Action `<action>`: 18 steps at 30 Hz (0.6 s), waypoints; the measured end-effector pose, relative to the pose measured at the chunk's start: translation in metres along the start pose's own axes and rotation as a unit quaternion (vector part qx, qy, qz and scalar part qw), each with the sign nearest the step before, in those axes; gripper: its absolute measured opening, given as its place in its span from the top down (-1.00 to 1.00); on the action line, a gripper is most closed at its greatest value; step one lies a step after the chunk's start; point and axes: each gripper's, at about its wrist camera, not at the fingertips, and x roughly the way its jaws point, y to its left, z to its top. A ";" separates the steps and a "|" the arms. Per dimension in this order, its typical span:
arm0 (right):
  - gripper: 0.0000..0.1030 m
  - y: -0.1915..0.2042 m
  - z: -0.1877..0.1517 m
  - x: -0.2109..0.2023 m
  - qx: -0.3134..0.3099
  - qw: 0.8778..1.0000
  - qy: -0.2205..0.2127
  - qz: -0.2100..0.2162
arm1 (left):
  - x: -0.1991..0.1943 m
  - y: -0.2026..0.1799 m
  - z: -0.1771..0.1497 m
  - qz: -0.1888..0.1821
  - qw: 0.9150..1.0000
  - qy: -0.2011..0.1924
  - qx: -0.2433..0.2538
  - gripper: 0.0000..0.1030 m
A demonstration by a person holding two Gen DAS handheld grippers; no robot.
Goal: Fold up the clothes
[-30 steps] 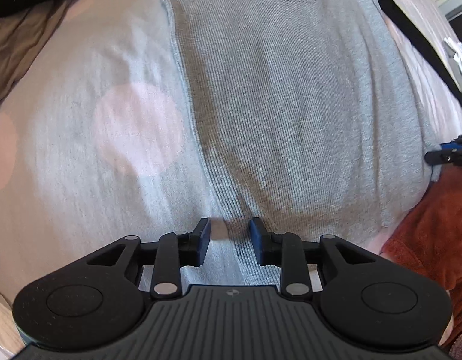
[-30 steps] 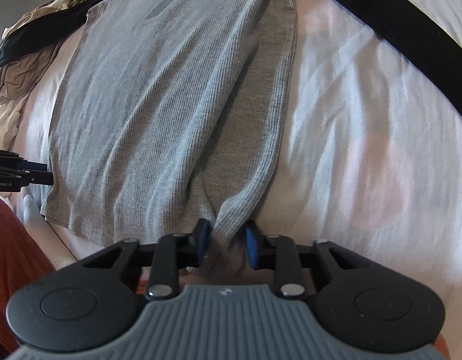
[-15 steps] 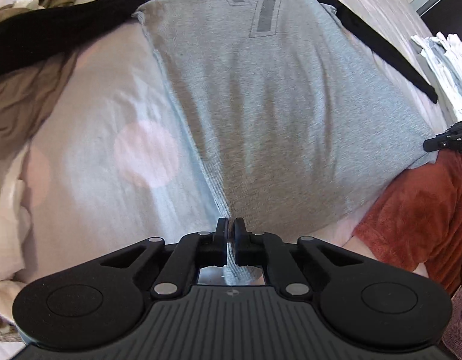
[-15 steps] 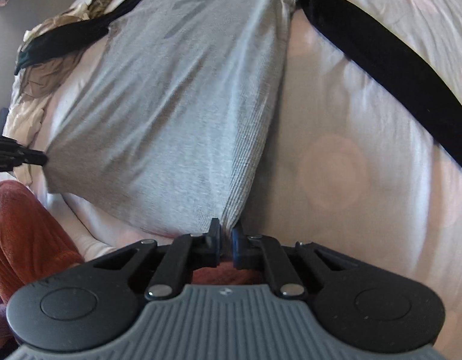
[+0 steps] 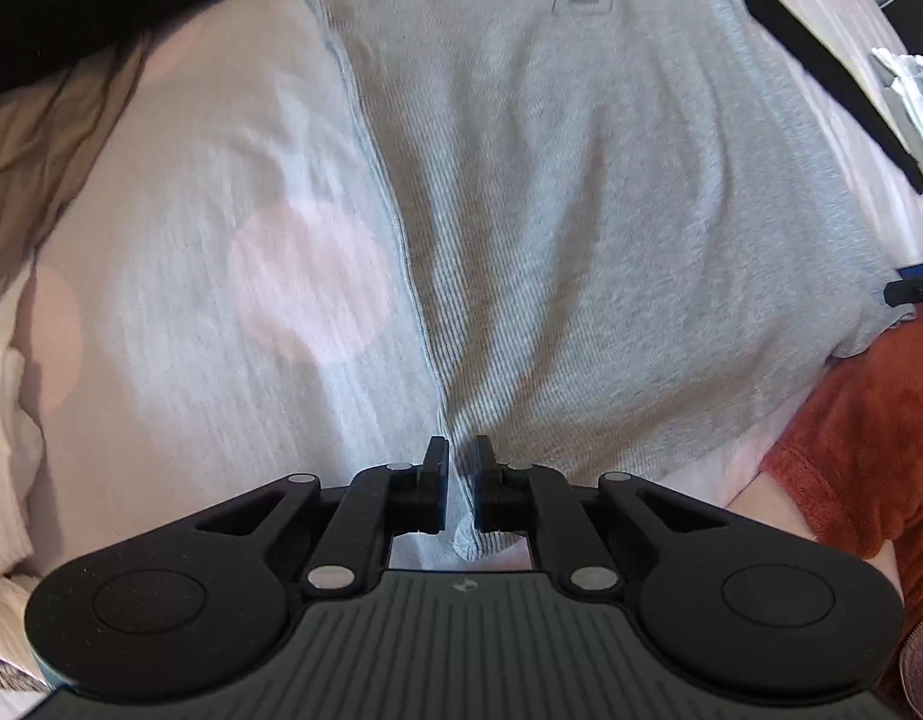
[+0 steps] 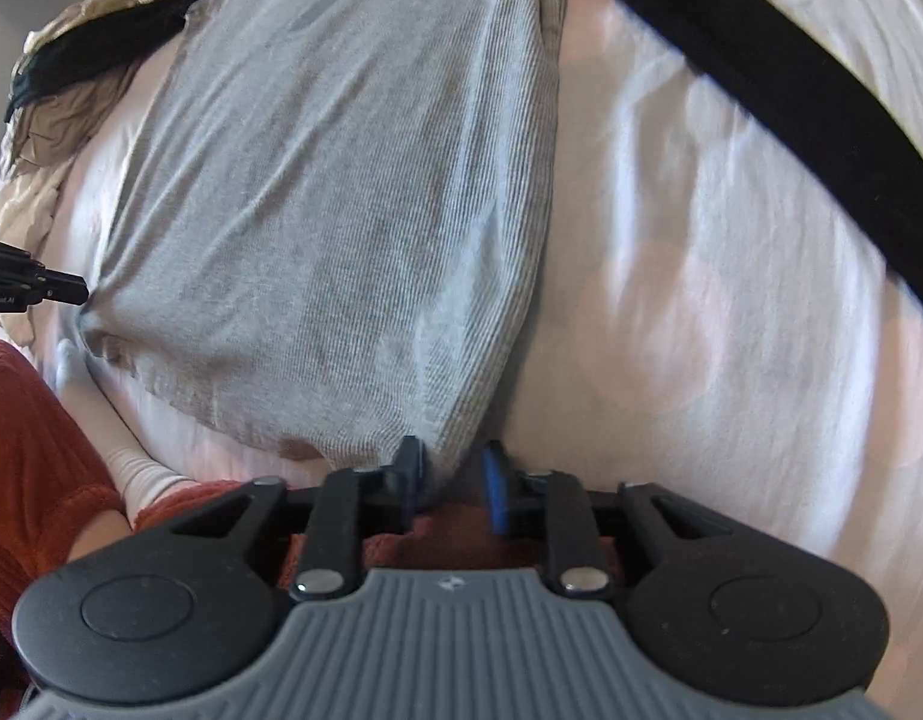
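Two wrist views, both looking steeply down onto a bed covered by a pale pink bedsheet with faint round spots (image 5: 179, 276). A grey ribbed-knit T-shirt with a darker grey printed numeral (image 5: 581, 192) lay spread flat on the sheet, its hem nearest the cameras and its body running away toward the top of each view. Left wrist view: the left gripper (image 5: 459, 489) stood at one bottom corner of the shirt, where the side seam met the hem; its jaws were opening, a narrow gap showed between the black pads, and a thin fold of the grey fabric still ran through that gap. Right wrist view: the right gripper (image 6: 452, 483) stood at the other bottom corner of the grey shirt (image 6: 341, 192); its jaws were opening and clearly apart, the corner of the cloth lying against the left pad while the blue-faced right pad stood clear of it. Each gripper's tip appeared at the edge of the other's view. A long black strip of garment (image 6: 791, 90) crossed the sheet beyond the shirt, crumpled beige fabric (image 5: 35, 150) lay to one side, and a rust-orange fleece garment (image 5: 869, 432) worn by the person showed at the near edge.
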 end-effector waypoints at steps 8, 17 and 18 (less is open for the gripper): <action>0.34 -0.036 0.056 -0.033 0.004 0.994 -0.102 -0.024 | -0.042 0.042 0.054 0.039 0.995 -0.087 -0.039 0.70; 0.34 -0.094 0.132 -0.030 0.026 0.976 -0.197 -0.087 | -0.035 0.077 0.110 0.061 0.984 -0.141 -0.085 0.70; 0.34 -0.097 0.140 -0.028 0.025 0.974 -0.205 -0.088 | -0.031 0.078 0.115 0.064 0.984 -0.145 -0.086 0.70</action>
